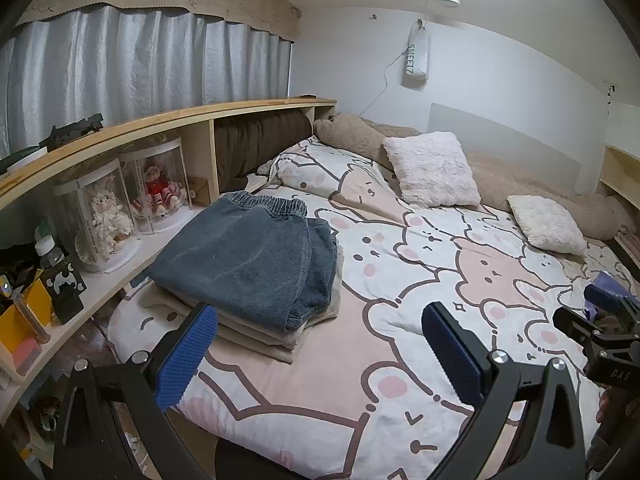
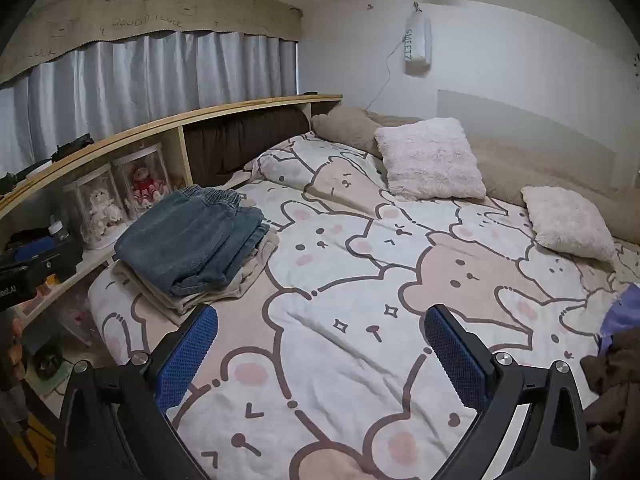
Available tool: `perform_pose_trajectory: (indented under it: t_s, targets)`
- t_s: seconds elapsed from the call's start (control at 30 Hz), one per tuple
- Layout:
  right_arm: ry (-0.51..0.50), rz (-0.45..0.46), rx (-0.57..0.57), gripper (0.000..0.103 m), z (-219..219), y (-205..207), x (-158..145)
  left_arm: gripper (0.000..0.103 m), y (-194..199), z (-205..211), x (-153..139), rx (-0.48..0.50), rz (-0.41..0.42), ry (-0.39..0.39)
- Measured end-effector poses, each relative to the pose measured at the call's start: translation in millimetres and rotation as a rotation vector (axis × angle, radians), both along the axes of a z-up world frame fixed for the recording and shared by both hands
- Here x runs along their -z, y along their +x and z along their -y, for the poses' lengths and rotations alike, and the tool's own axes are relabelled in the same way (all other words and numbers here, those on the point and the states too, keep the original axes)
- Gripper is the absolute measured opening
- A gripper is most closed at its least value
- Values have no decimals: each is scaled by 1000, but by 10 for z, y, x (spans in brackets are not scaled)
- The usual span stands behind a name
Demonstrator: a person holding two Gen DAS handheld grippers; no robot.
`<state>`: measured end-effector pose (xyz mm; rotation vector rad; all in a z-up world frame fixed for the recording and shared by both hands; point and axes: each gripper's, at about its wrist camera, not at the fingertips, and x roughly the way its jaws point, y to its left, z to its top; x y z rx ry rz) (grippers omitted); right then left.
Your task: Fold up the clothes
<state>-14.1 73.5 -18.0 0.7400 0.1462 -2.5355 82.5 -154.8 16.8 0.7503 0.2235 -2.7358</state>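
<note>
Both sets of tongs gape wide: left gripper (image 1: 316, 344), right gripper (image 2: 320, 344), nothing between the blue pads. Folded jeans (image 1: 248, 264) top a stack at the bed's (image 1: 400, 360) left edge, beside the shelf (image 1: 120, 276). Open bedspread stretches rightward to the pillows (image 2: 430, 158).

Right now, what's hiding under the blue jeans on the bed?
Under the folded blue jeans lies a stack of folded beige clothes, resting on the bear-print bedspread. Only their edges show, so I can't tell what garments they are.
</note>
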Motion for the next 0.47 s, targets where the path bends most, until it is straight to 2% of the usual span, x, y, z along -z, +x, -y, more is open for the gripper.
perform_pose_trajectory:
  t_s: [0.47]
  targets:
    - [20,11,-10,103,43,-11,32,103,27,-55,-22,0,-6,-42]
